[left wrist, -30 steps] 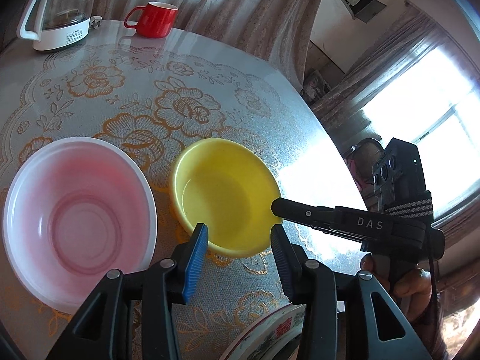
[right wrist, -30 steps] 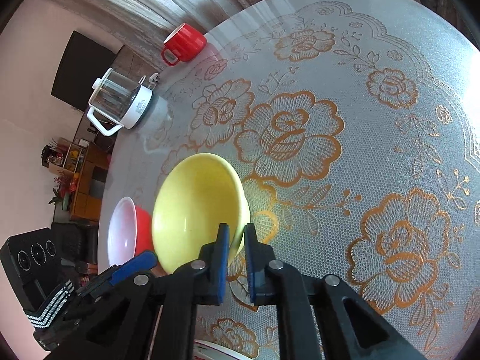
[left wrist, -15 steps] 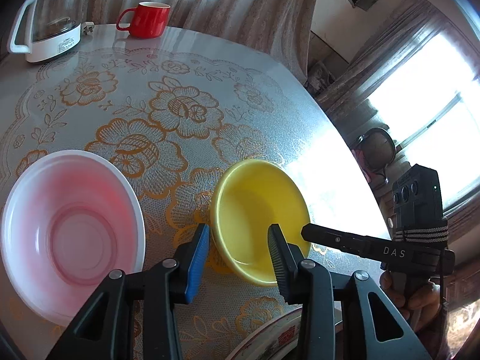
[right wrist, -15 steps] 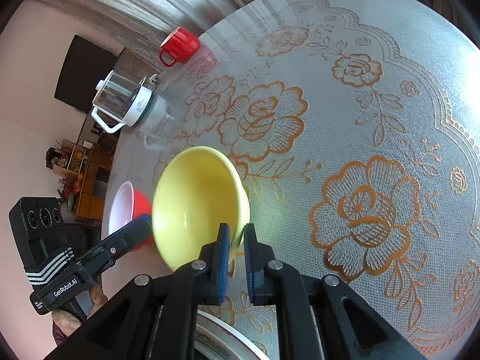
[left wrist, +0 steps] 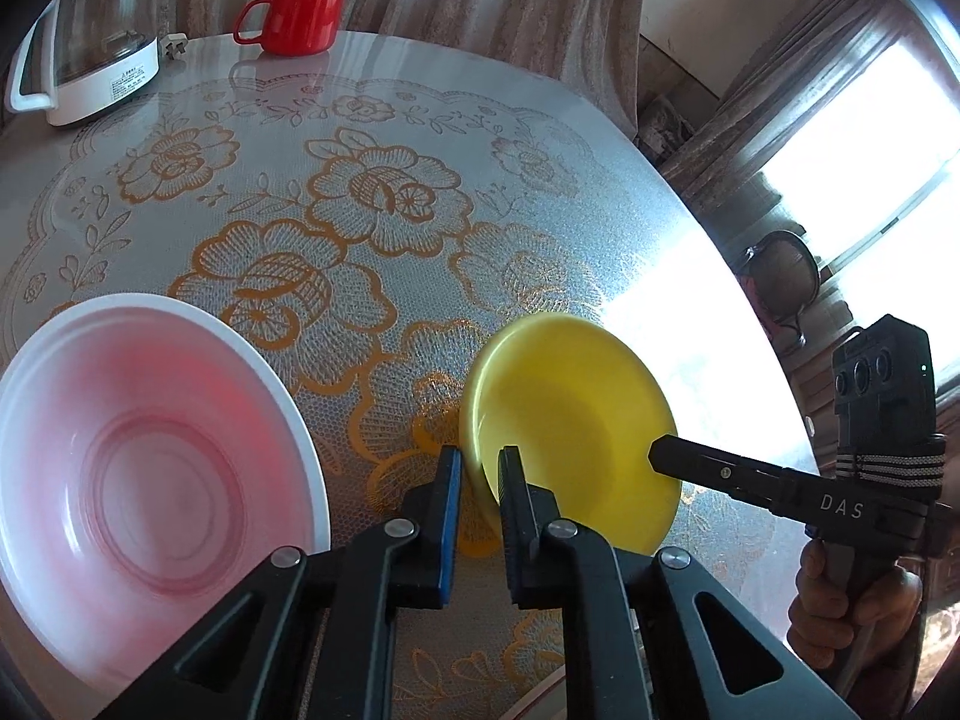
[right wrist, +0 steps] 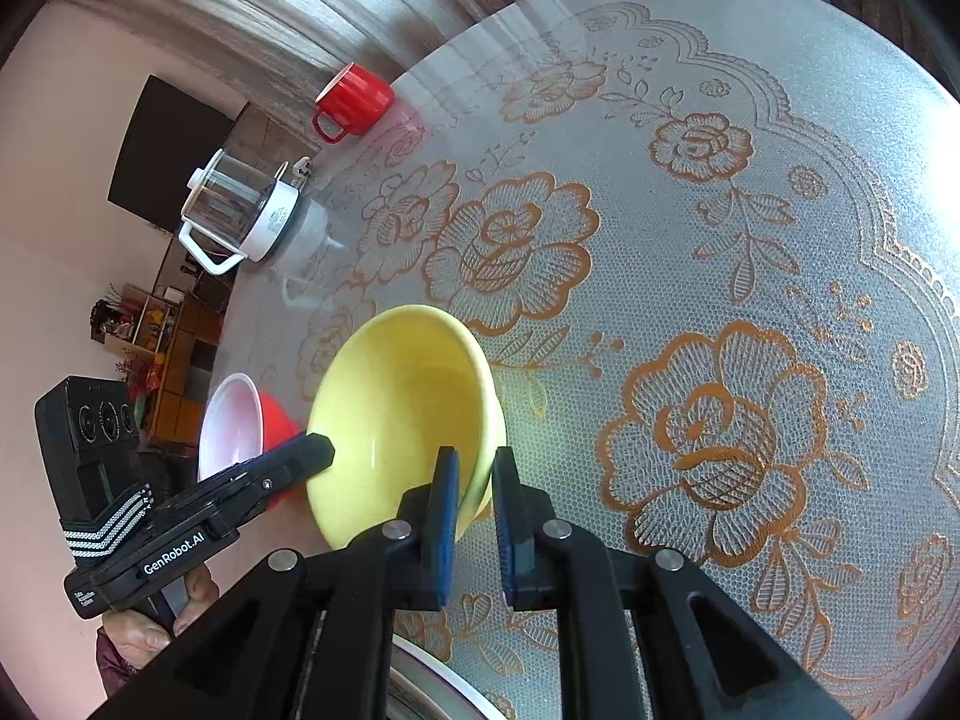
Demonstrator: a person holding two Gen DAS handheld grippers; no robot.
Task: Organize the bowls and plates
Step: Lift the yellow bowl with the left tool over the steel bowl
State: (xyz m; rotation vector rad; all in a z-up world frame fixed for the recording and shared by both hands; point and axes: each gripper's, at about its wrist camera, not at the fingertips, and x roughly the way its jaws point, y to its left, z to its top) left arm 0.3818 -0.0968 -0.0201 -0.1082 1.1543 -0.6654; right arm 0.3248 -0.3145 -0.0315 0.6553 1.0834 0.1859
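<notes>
Yellow bowl (left wrist: 570,414): lifted off the table (left wrist: 372,120), tilted, pinched at opposite rims so I can carry it level between both hands
Left claw (left wrist: 480,468): closed on the near rim, one pad inside, one outside
Right claw (right wrist: 474,474): likewise clamped on the far rim
Red bowl (left wrist: 138,468), white inside: resting on the table, just left of the yellow one; likely nesting target, hence the handover toward it
Mug (left wrist: 300,18), kettle (left wrist: 90,72): far edge, untouched
Plate (right wrist: 444,684): rim only, below the claws
</notes>
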